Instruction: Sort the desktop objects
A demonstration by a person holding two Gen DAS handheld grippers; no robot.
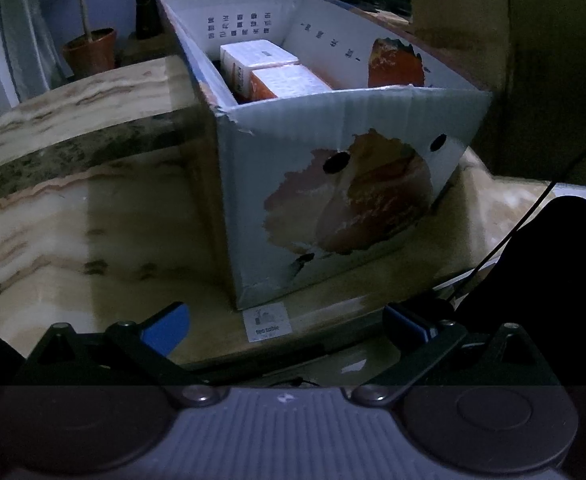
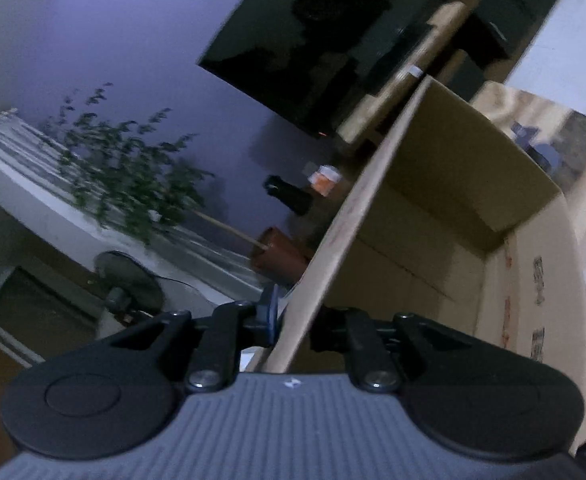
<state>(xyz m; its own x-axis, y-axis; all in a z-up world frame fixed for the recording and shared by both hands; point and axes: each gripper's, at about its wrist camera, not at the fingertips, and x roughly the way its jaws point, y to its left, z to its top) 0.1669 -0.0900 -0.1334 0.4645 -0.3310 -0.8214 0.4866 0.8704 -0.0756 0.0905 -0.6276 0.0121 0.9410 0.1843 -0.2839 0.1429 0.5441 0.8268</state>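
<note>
A white printed cardboard box (image 1: 333, 184) stands on the marble-patterned table (image 1: 53, 208), holding two orange-and-white cartons (image 1: 269, 68). My left gripper (image 1: 289, 328) hangs open just in front of the box's near corner, its blue pads (image 1: 165, 328) apart with nothing between them. In the right wrist view my right gripper (image 2: 289, 320) is shut on the side wall of a brown cardboard box (image 2: 433, 216), which appears tilted and lifted. Its inside looks bare. The same brown box (image 1: 533, 60) shows at the upper right of the left wrist view.
A potted plant in a brown pot (image 1: 91, 50) stands behind the table at the left. A dark screen (image 2: 333, 40), a fan (image 2: 129, 284) and a small orange jar (image 2: 325, 178) sit in the background. A black cable (image 1: 525, 224) runs down the right side.
</note>
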